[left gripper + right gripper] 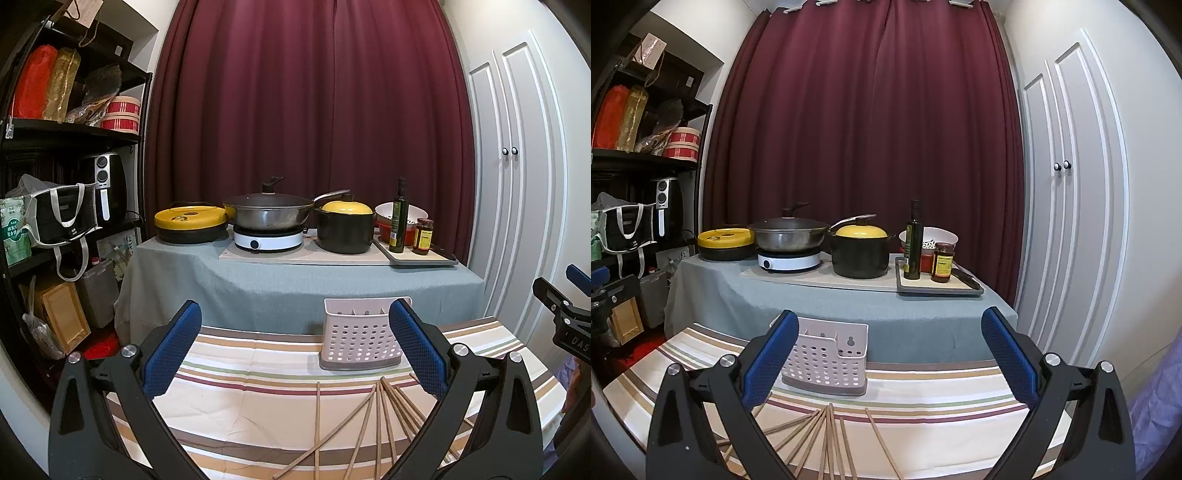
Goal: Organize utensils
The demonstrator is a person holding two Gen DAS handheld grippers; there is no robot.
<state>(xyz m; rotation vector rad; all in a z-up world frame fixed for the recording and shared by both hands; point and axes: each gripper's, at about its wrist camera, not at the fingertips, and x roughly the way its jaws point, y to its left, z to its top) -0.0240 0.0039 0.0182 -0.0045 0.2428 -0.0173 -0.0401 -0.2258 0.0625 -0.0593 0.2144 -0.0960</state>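
Note:
Several wooden chopsticks (380, 424) (827, 439) lie fanned out on the striped tablecloth near its front edge. Behind them stands a white perforated utensil holder (358, 336) (827, 358), upright and with nothing showing above its rim. My left gripper (295, 347) is open, raised above the cloth, with the chopsticks below its right finger. My right gripper (890, 354) is open too, hovering over the chopsticks, the holder just behind its left finger. Neither holds anything. Part of the right gripper (569, 314) shows at the right edge of the left wrist view.
Beyond the striped table (236, 369) stands a grey-clothed table (295, 280) with a wok on a hob (267, 218), a yellow-lidded black pot (345, 229), a flat yellow-lidded pan (190, 223), an oil bottle (913, 243), a jar (942, 263). Shelves (55, 184) left, white cupboard (1071, 206) right.

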